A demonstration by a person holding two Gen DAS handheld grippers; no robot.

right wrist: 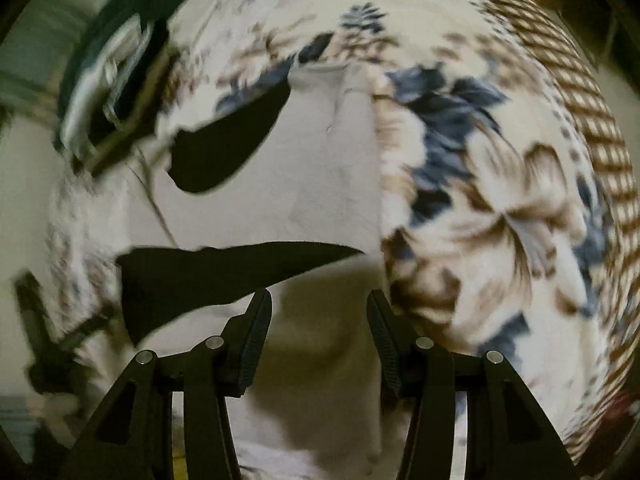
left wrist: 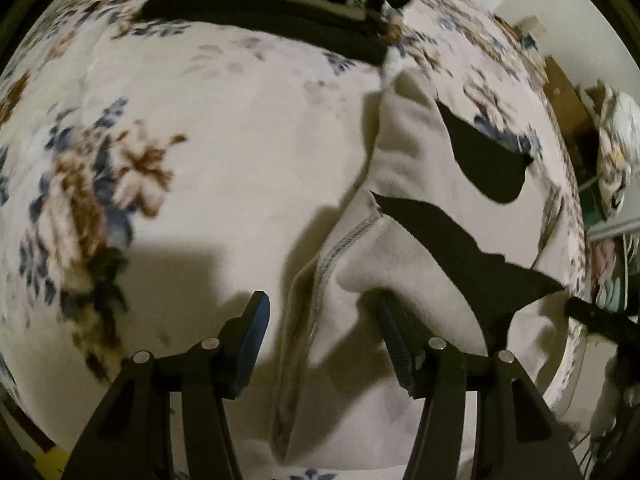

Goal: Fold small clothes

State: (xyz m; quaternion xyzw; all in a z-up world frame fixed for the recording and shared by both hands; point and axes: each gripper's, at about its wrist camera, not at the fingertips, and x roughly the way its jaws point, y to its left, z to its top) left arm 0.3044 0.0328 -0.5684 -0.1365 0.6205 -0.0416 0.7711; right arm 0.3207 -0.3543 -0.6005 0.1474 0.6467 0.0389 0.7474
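A cream garment with black patches (left wrist: 404, 240) lies rumpled on a floral blanket (left wrist: 168, 128). Its stitched seam (left wrist: 344, 240) runs between the fingers of my left gripper (left wrist: 320, 316), which is open just above the cloth, right finger touching a fold. In the right wrist view the same garment (right wrist: 320, 168) lies flatter, with one black patch (right wrist: 228, 140) further off and another (right wrist: 200, 280) by the left finger. My right gripper (right wrist: 320, 312) is open over the garment's near edge, holding nothing.
A pile of folded dark and cream clothes (left wrist: 272, 12) sits at the blanket's far side; it also shows in the right wrist view (right wrist: 116, 80). The blanket's brown striped border (right wrist: 580, 120) curves at right. Cluttered furniture (left wrist: 608, 152) stands beyond the bed's right edge.
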